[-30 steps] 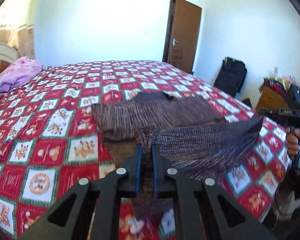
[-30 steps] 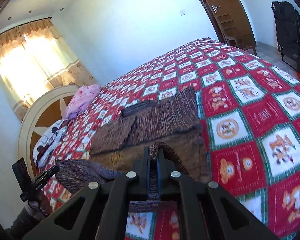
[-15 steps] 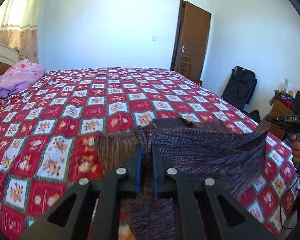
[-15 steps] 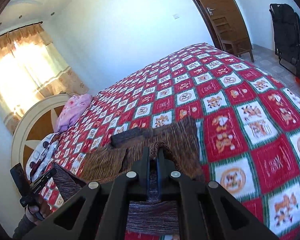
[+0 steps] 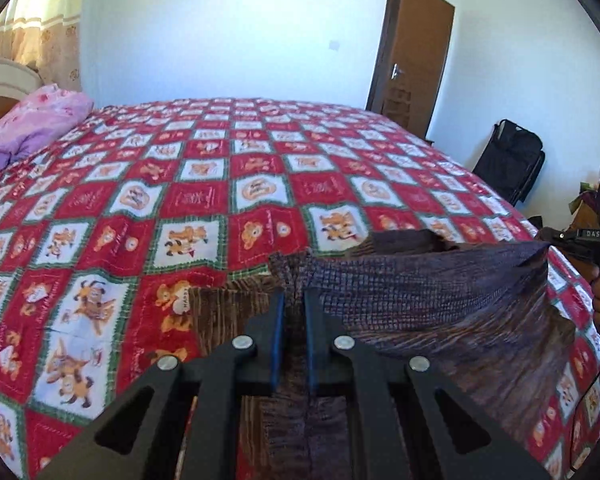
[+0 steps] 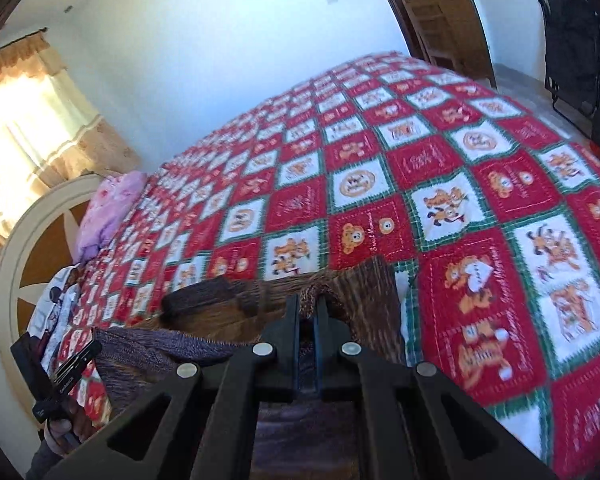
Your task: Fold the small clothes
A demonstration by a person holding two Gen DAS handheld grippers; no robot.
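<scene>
Left gripper (image 5: 294, 300) clamps brown garment (image 5: 420, 288) | right gripper (image 6: 308, 306) clamps its other corner | patchwork bed (image 5: 180, 200) beneath | pink pillow (image 5: 36, 120), door (image 5: 412, 52) beyond

Brown garment (image 5: 440, 292): lower part hidden beneath the left tongs (image 5: 293, 300); bedspread (image 6: 480, 208) blurred right of the right tongs (image 6: 308, 304).

Left gripper (image 5: 295, 300): black frame, silver screws, blue-lined fingers (image 5: 277, 320); right gripper (image 6: 308, 306) alike.
</scene>
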